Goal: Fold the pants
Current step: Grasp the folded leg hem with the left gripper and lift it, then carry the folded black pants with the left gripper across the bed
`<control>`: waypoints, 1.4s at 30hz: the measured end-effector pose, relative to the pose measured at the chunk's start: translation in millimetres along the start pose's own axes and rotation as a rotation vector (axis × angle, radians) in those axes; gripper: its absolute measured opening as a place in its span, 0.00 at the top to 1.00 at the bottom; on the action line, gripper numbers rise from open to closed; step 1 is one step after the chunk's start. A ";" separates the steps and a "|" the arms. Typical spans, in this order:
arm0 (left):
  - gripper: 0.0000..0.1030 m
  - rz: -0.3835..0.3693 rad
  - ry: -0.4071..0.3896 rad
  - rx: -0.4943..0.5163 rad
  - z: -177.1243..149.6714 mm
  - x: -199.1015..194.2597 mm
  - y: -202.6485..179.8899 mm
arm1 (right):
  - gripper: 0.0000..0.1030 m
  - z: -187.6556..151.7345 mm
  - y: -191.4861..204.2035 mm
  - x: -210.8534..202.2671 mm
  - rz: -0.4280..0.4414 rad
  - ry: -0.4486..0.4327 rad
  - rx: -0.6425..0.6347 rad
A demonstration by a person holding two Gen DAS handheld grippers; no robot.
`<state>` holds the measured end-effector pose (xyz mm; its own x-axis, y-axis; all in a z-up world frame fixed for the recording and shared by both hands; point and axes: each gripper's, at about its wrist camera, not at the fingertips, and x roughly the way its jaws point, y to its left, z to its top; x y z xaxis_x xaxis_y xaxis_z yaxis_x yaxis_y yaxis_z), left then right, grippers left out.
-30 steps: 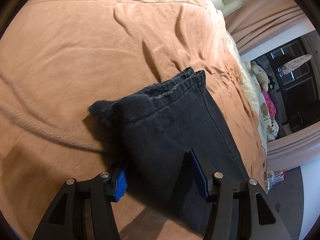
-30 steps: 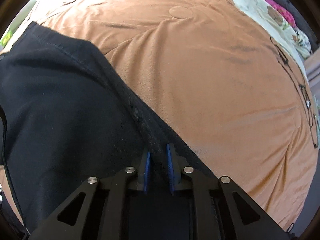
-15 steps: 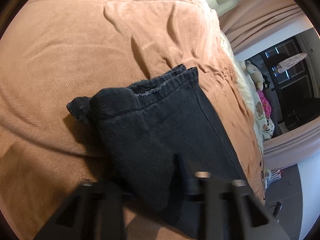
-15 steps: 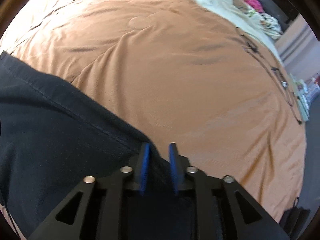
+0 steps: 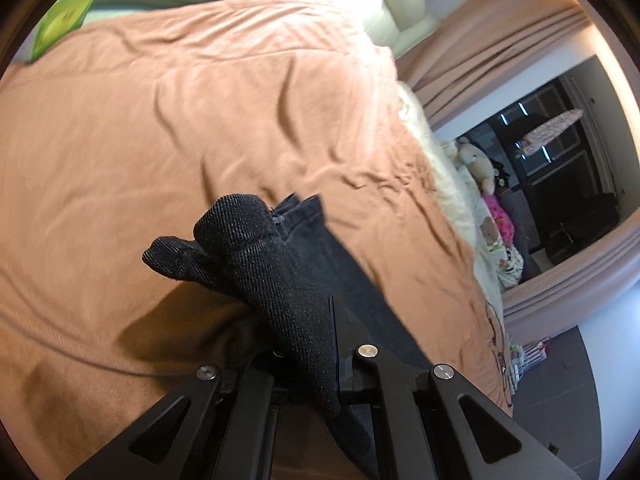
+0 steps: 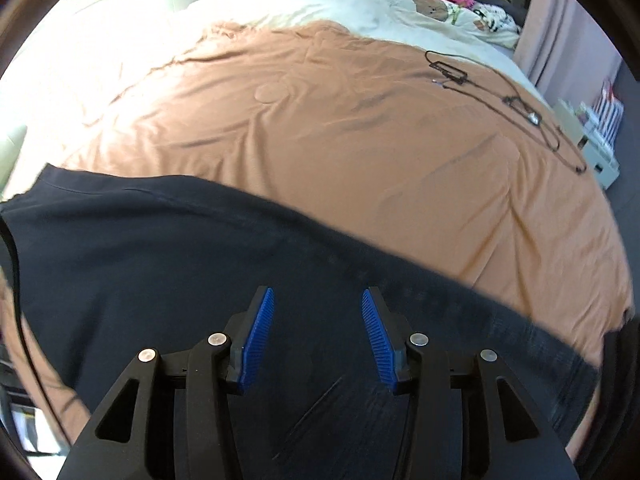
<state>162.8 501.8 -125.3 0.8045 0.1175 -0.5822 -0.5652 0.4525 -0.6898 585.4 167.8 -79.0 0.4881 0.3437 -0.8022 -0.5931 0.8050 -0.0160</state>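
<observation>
The dark charcoal denim pants (image 5: 304, 248) lie on the bed's wrinkled peach-orange cover (image 5: 160, 128), their long axis running from the waistband, far from the left camera, back toward it. The left gripper (image 5: 308, 344) pinches a bunched fold of the cloth. The right gripper (image 6: 318, 332) hangs spread over flat dark fabric (image 6: 160, 248), holding nothing.

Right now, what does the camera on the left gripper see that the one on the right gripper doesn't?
Only the left wrist view shows the left gripper shut on a bunched corner of the dark denim pants, plus a green box at the bed's far edge. Only the right wrist view shows the right gripper open above flat pants fabric, and a black cable. Both show the pants and the orange bedspread.
</observation>
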 end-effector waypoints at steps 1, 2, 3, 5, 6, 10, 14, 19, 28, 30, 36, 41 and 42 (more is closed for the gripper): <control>0.96 -0.009 -0.003 0.009 2.7 -2.0 -5.7 | 0.57 -7.4 2.9 -8.1 0.018 -0.006 0.013; 0.96 -0.017 -0.006 0.017 4.8 -4.1 -11.5 | 0.57 -14.4 6.8 -11.7 0.033 -0.013 0.021; 0.96 -0.030 -0.011 0.029 8.2 -7.0 -19.4 | 0.57 -20.4 9.5 -15.5 0.045 -0.017 0.021; 0.96 -0.055 -0.020 0.055 15.1 -12.9 -37.2 | 0.57 -32.5 18.3 -20.4 0.077 -0.025 0.022; 0.96 -0.064 -0.023 0.066 17.8 -15.2 -44.6 | 0.57 -39.5 23.2 -25.2 0.099 -0.028 0.033; 0.96 -0.100 -0.038 0.125 29.5 -26.6 -84.2 | 0.57 -50.2 35.4 -27.3 0.180 -0.041 0.073; 0.96 -0.128 -0.056 0.184 37.0 -38.2 -121.0 | 0.57 -52.3 49.4 -21.8 0.240 -0.050 0.087; 0.96 -0.163 -0.072 0.230 42.6 -51.2 -157.6 | 0.57 -55.3 67.2 -18.6 0.293 -0.060 0.084; 0.96 -0.222 -0.077 0.339 37.9 -69.0 -228.5 | 0.66 -84.5 94.3 3.3 0.437 0.041 0.053; 0.96 -0.228 -0.067 0.372 33.0 -68.9 -243.8 | 0.67 -93.1 94.6 5.4 0.454 0.062 0.038; 0.96 -0.267 -0.066 0.437 18.5 -80.1 -284.5 | 0.67 -102.2 51.9 -14.8 0.469 0.053 0.108; 0.96 -0.291 -0.054 0.490 3.4 -84.5 -321.4 | 0.67 -111.4 1.4 -53.9 0.457 -0.019 0.167; 0.96 -0.298 -0.051 0.500 -0.7 -84.8 -328.7 | 0.66 -114.0 -7.3 -61.7 0.453 -0.032 0.178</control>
<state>280.2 342.5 150.6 0.9304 -0.0419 -0.3641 -0.1684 0.8334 -0.5264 486.6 85.6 -97.4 0.2276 0.6907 -0.6863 -0.6333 0.6404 0.4345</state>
